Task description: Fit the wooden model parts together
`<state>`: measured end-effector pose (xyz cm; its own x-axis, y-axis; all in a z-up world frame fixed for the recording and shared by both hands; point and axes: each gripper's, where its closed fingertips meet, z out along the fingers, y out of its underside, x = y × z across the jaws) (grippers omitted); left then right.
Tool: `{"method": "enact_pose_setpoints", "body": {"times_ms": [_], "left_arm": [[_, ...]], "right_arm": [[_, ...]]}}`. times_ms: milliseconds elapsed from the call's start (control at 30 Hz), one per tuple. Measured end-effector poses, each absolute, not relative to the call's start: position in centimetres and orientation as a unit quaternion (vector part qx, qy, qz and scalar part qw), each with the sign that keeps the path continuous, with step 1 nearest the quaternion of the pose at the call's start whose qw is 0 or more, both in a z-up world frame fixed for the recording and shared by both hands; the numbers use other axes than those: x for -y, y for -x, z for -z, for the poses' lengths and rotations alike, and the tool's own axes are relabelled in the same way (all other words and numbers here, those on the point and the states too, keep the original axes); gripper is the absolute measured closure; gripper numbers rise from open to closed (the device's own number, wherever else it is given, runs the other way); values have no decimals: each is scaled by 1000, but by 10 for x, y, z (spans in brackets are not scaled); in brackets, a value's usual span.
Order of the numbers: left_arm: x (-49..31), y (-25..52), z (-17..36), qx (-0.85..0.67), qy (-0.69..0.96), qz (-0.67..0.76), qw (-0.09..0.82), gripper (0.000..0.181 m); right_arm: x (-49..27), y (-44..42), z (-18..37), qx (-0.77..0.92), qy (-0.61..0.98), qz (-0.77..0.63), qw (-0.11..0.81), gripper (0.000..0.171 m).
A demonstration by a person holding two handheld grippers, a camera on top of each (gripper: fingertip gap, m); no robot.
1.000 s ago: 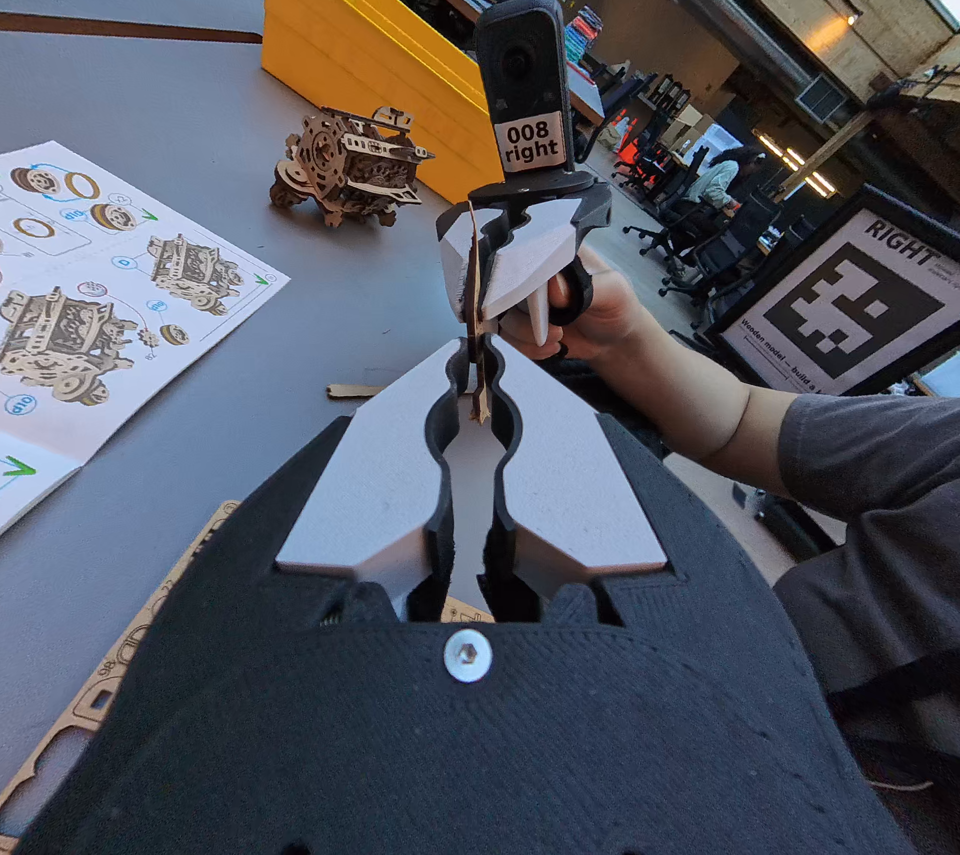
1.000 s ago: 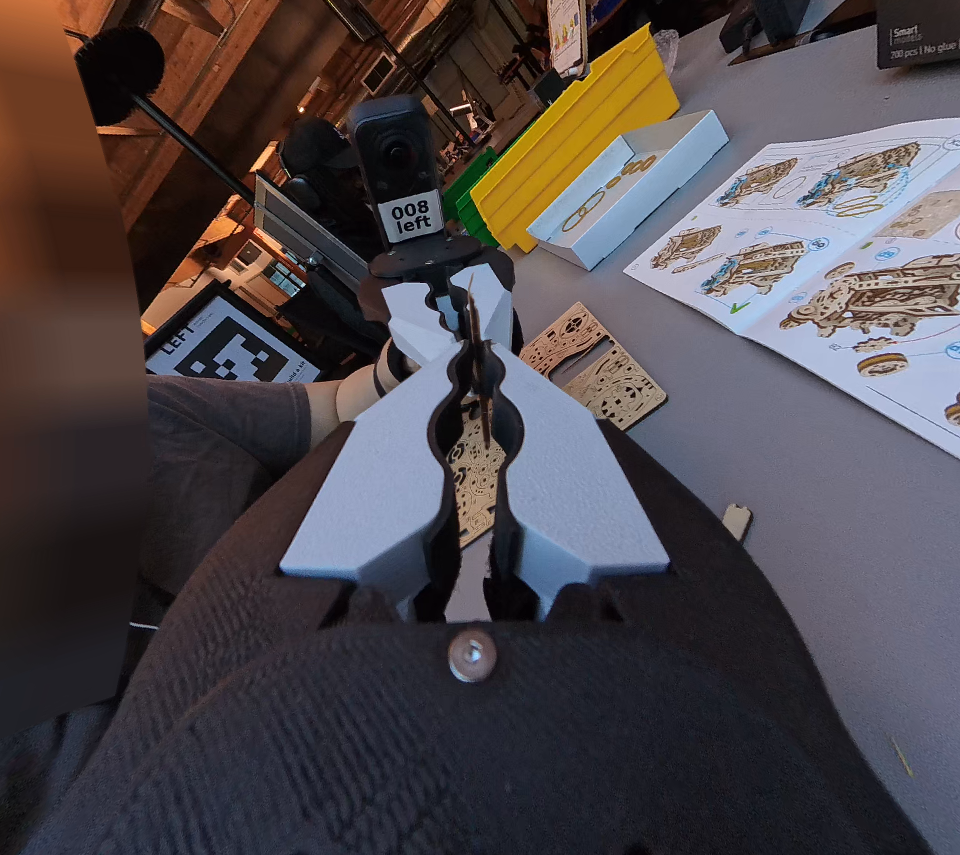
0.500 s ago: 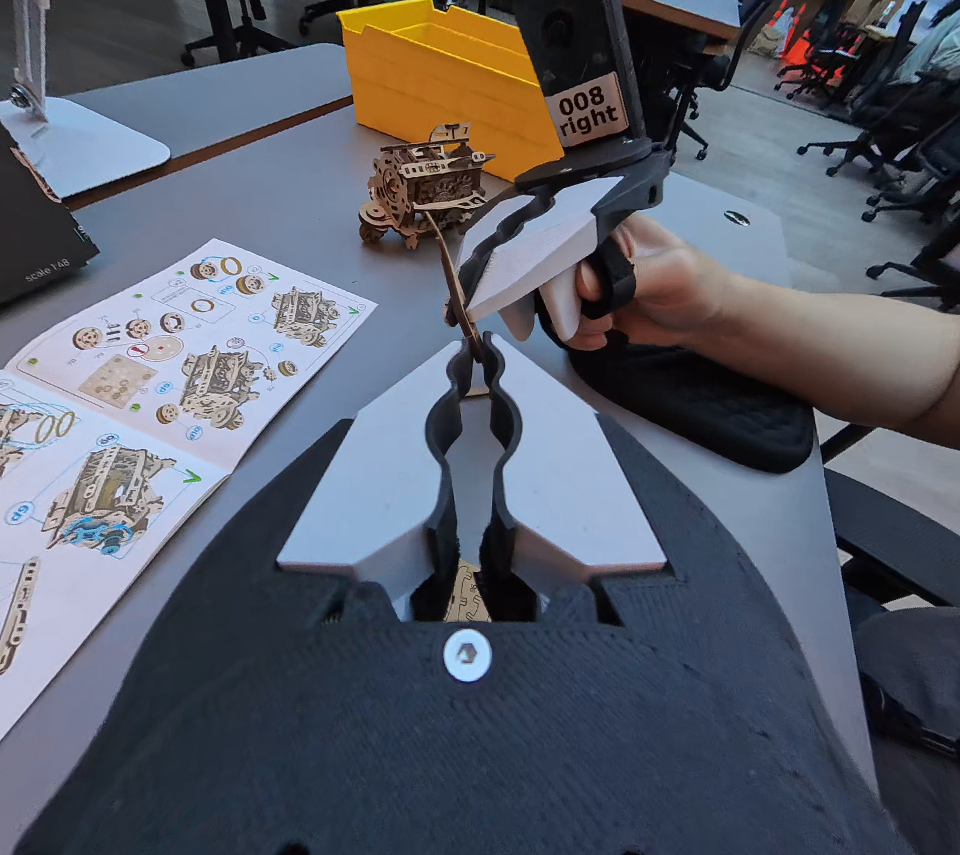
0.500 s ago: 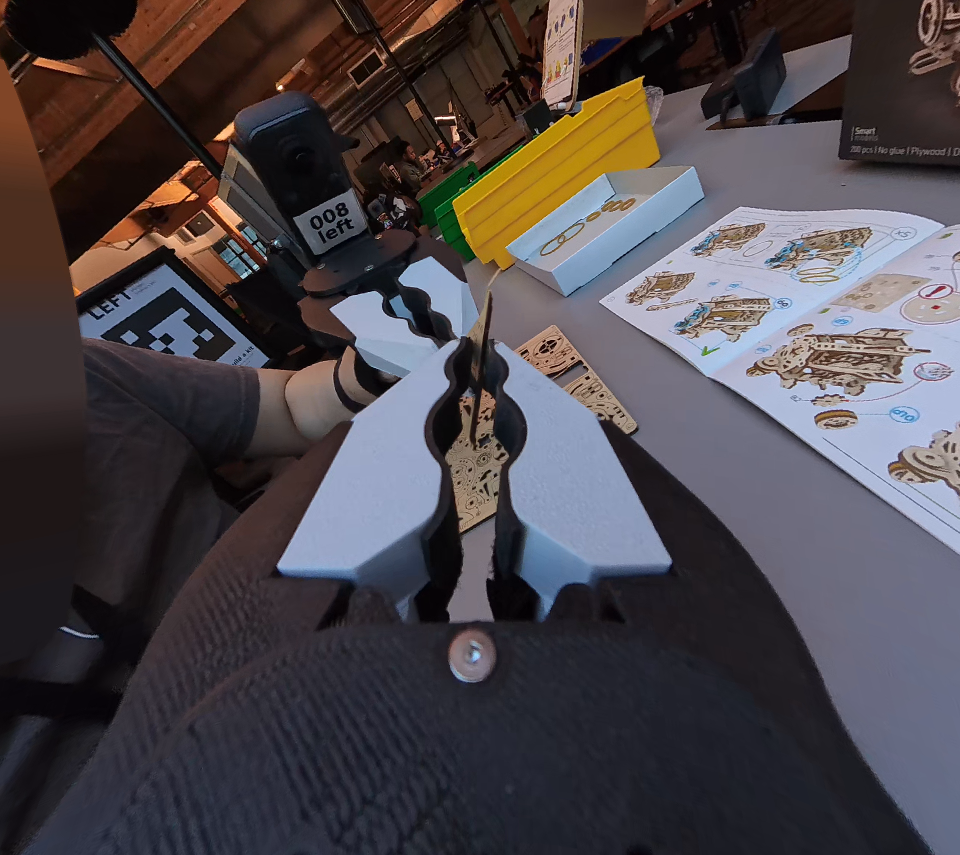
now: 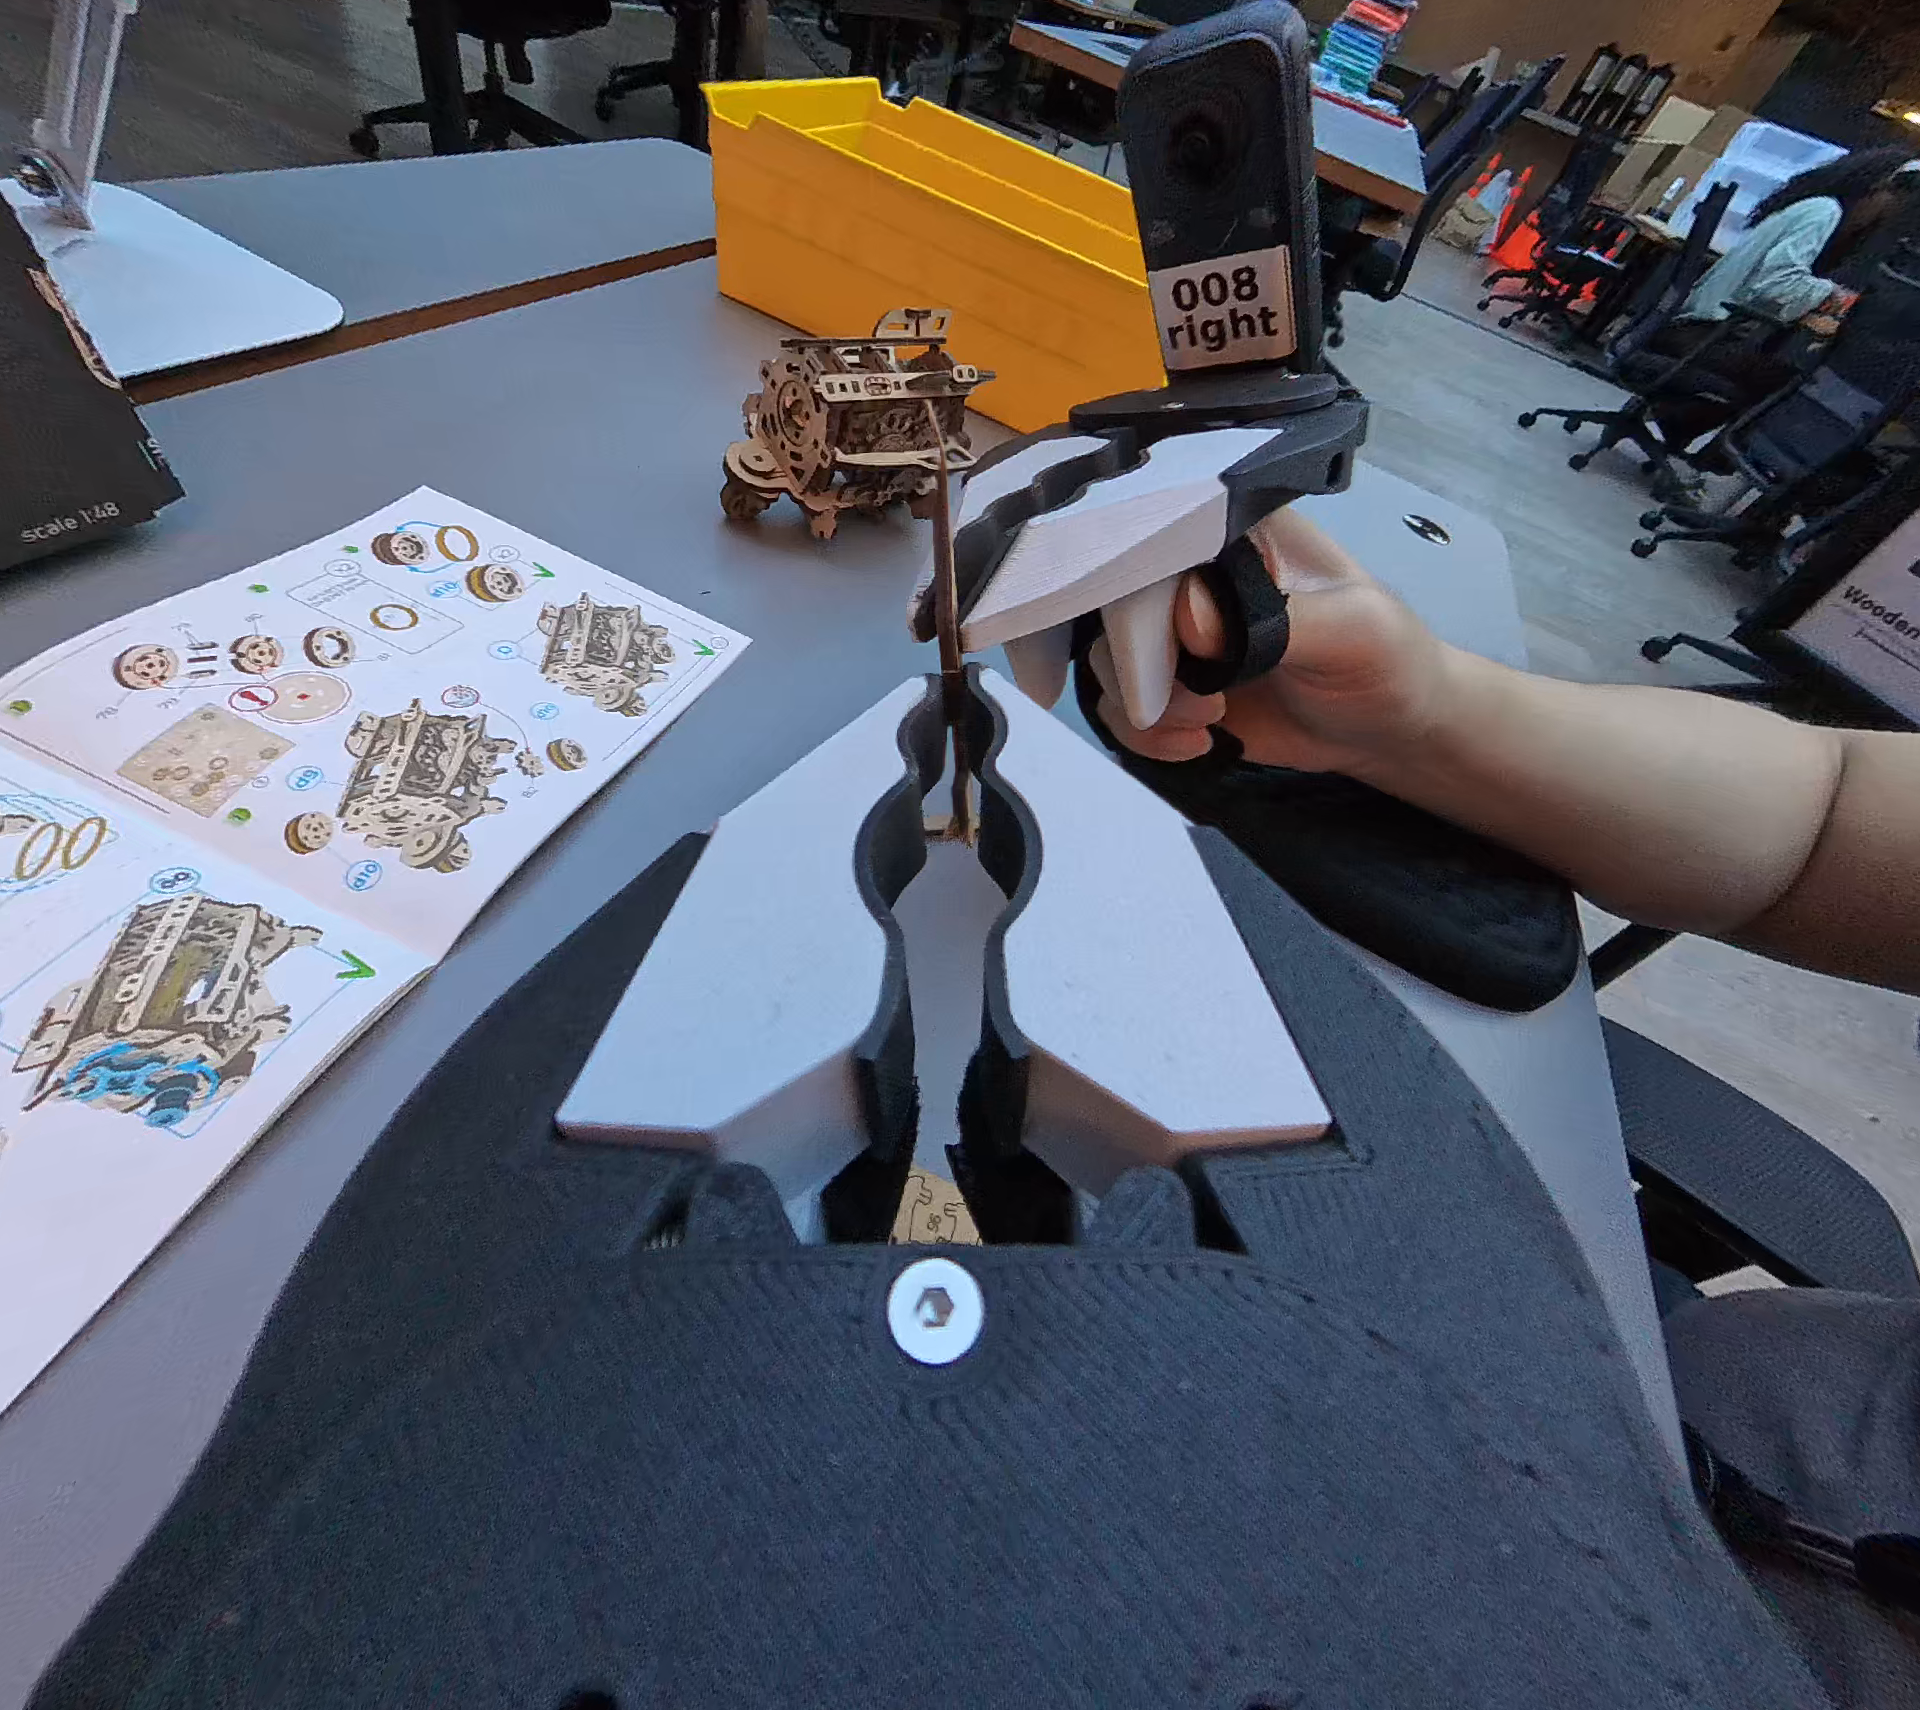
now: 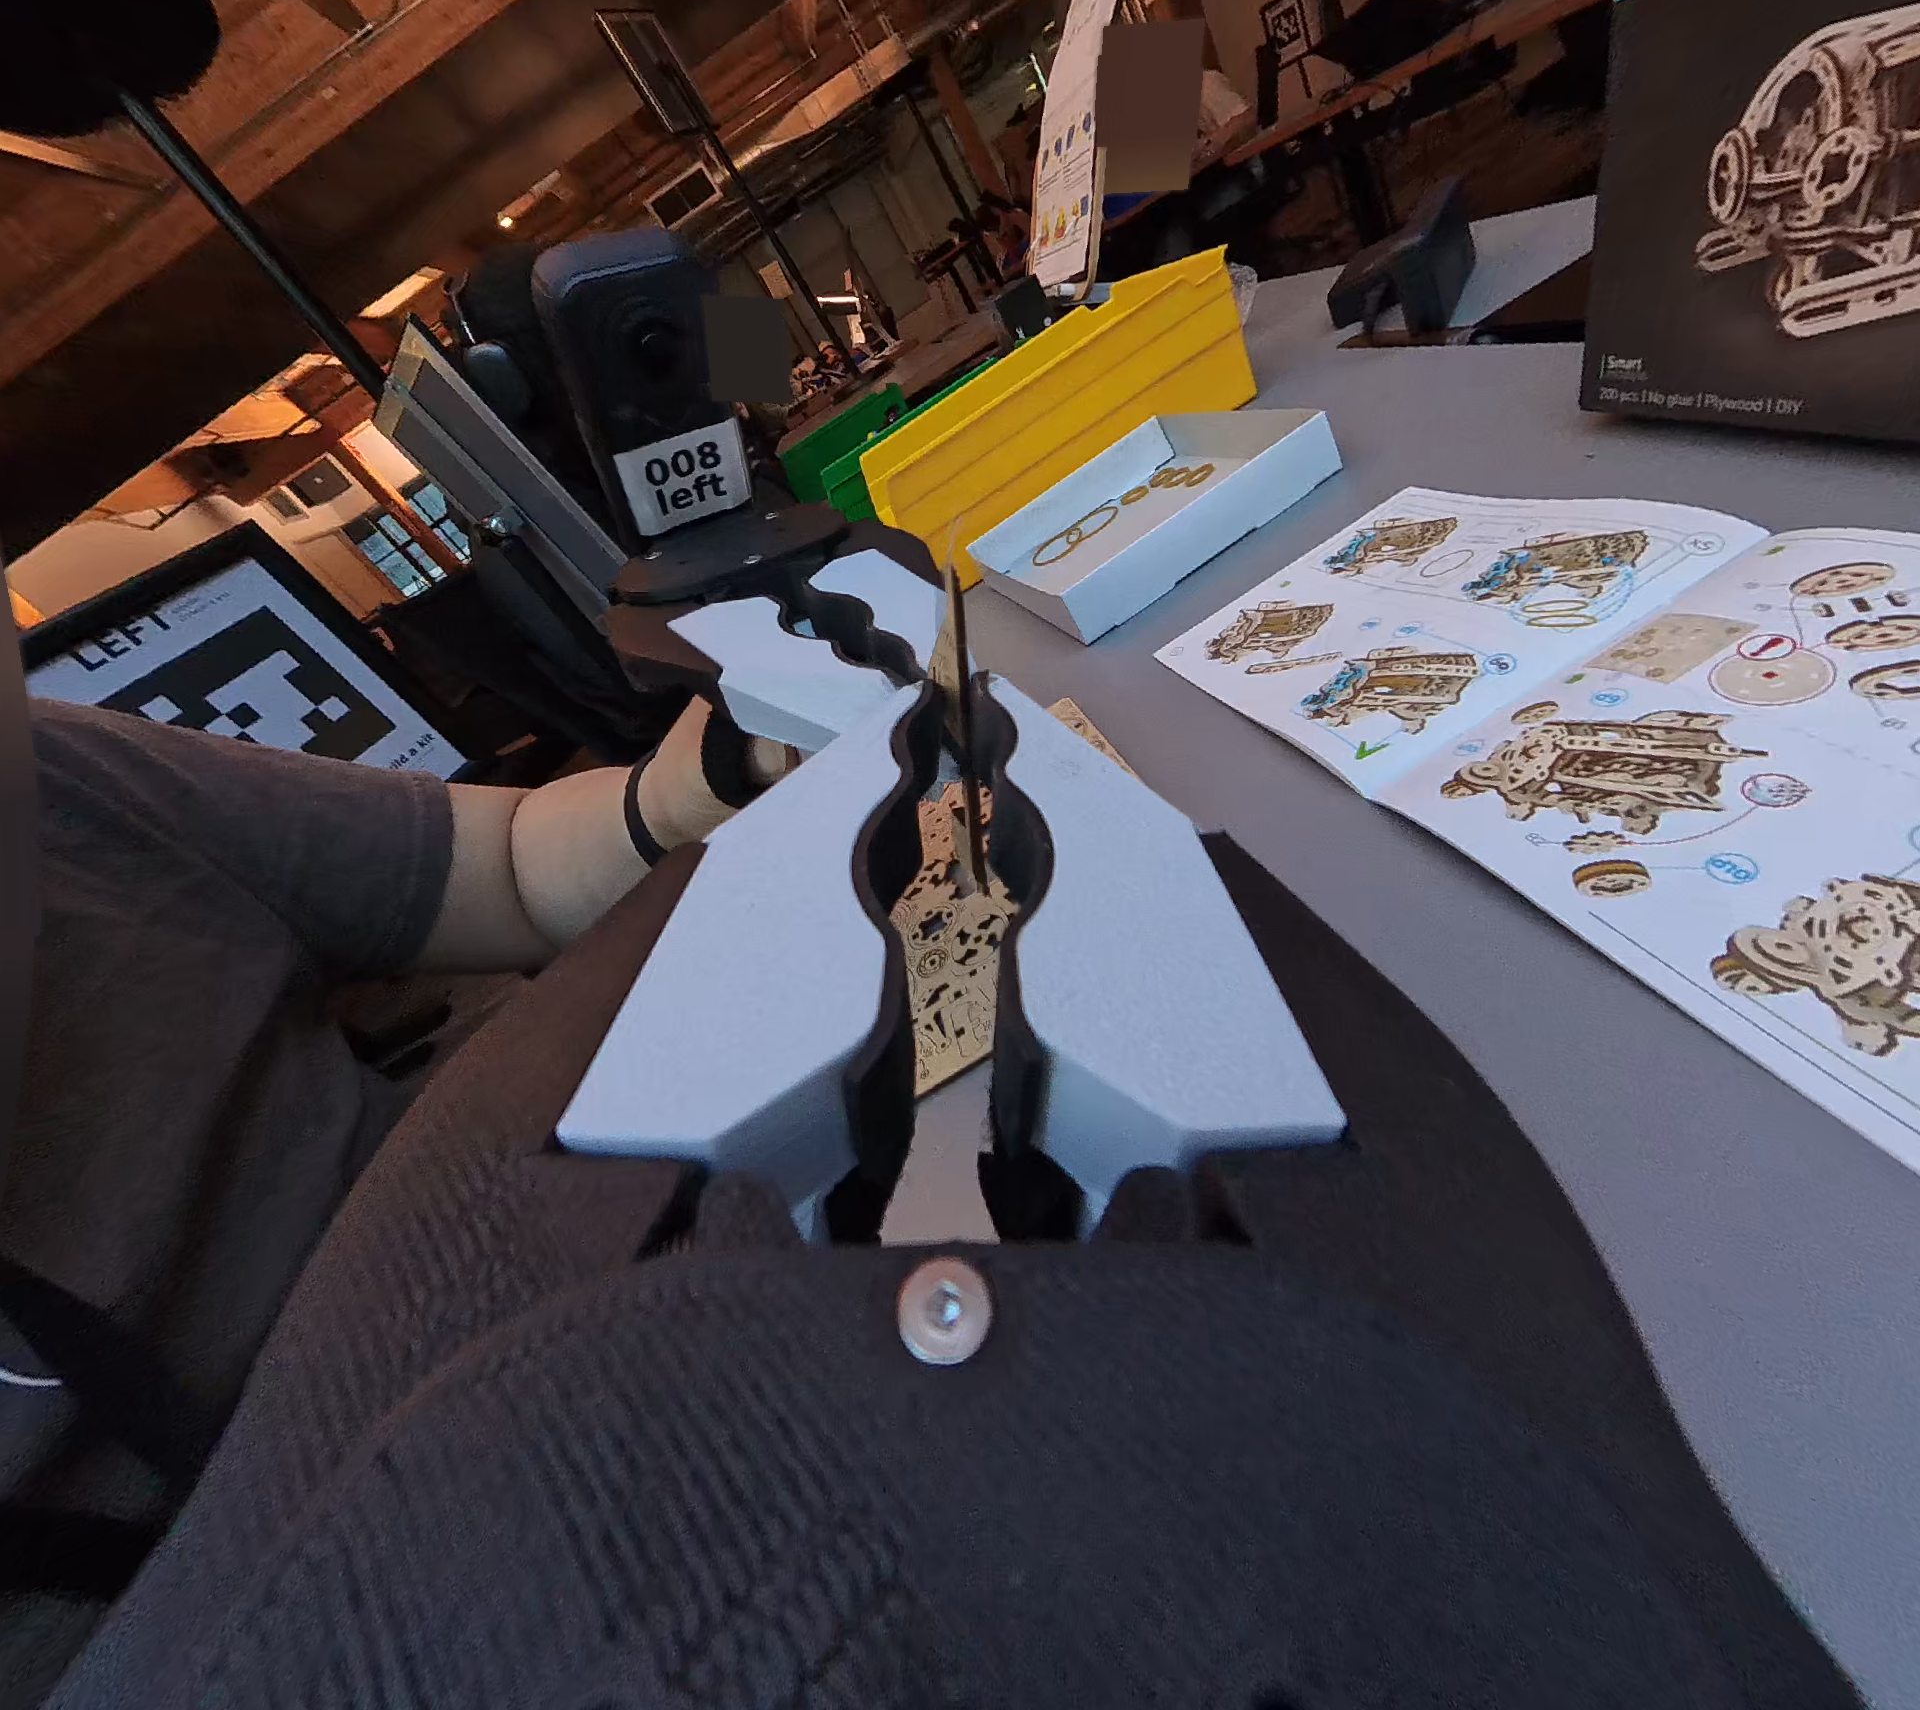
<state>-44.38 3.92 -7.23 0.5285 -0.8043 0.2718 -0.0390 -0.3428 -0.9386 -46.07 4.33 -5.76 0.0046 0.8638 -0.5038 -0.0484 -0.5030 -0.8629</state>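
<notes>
A thin flat wooden part [image 5: 943, 538], seen edge-on, stands upright between my two grippers. My left gripper [image 5: 951, 689] is shut on its lower end. My right gripper [image 5: 935, 621] comes in from the right and is shut on the same part just above. In the right wrist view, the right gripper [image 6: 951, 704] pinches the part [image 6: 952, 621], and the left gripper [image 6: 894, 668] meets it from the left. The half-built wooden model [image 5: 842, 434] stands on the grey table behind them. A punched plywood sheet [image 6: 951, 954] lies under the right gripper.
An open instruction booklet [image 5: 312, 725] lies to the left. A yellow bin [image 5: 914, 237] stands behind the model. A white tray [image 6: 1153, 507] with rings, a green bin [image 6: 842, 434] and the kit box [image 6: 1766, 154] stand at the far side. A black pad [image 5: 1403, 891] lies at the table's right edge. The half-built wooden model [image 5: 842, 434] is about 20 cm from both grippers' fingertips.
Both grippers have swung round and tilted down toward the table while staying shut on the wooden part. The right gripper now meets the left at an angle, not head-on.
</notes>
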Motion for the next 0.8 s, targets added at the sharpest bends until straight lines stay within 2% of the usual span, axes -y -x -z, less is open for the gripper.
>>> {"method": "enact_pose_setpoints", "body": {"times_ms": [600,800], "left_arm": [[-40,444,74,-318,721,297,538,180],[-37,442,67,-332,701,320,544,181]], "right_arm": [[-45,462,62,343,619,-579,404,167],[-39,458,52,309,587,-673,327,168]]}}
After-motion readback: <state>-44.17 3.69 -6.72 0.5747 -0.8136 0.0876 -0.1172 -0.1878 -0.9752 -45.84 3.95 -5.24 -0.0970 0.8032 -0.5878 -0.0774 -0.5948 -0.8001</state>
